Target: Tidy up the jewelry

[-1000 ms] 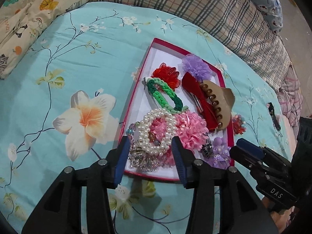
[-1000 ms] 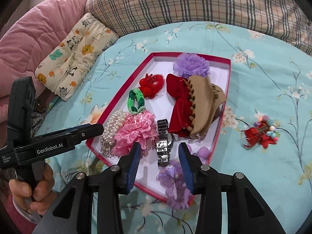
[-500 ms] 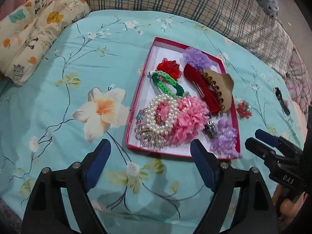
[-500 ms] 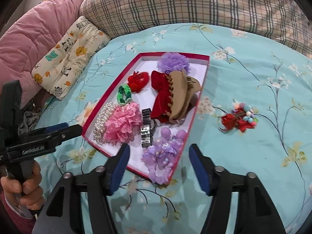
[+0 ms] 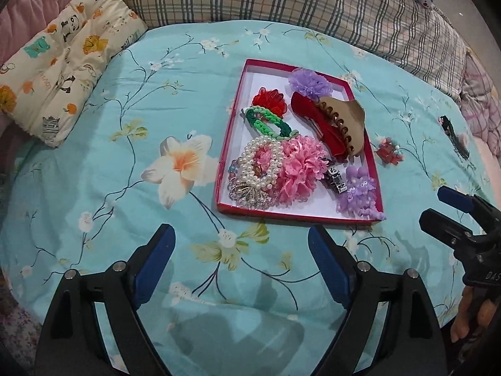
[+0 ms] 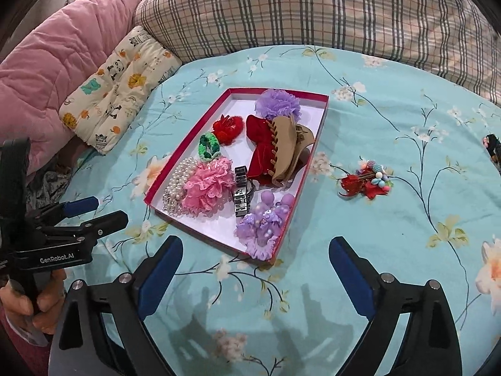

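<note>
1. Left wrist view: the left gripper [image 5: 239,238] has its two blue-padded fingers spread wide, and it holds nothing. It hangs over a soft bedsheet [image 5: 125,144] that is light blue with flower prints.
2. Just past the fingers lies a flat red box [image 5: 224,156] with a white inside. It is shaped like a long rectangle.
3. In the box, a string of round white pearl beads [image 5: 260,163] touches a fluffy pink lace flower [image 5: 300,169]. A green braided hair tie [image 5: 266,122] lies behind them, next to a frilly red flower [image 5: 271,100].
4. A smooth tan claw clip [image 5: 344,125] with teeth rests on a soft red bow [image 5: 316,122]. A puffy purple flower [image 5: 310,83] sits at the far end.
5. A lumpy purple scrunchie [image 5: 360,191] fills the near right corner and hangs a bit over the rim.
6. Right wrist view: the right gripper [image 6: 255,253] is also spread wide and holds nothing.
7. A shiny metal watch band [image 6: 241,191] lies in the box between the pink flower and the purple scrunchie.
8. A small red hair clip with colored beads [image 6: 366,180] lies alone on the sheet, to the right of the box.
9. A plaid pillow [image 6: 313,9] and a cartoon-print pad [image 6: 116,87] lie behind.
</note>
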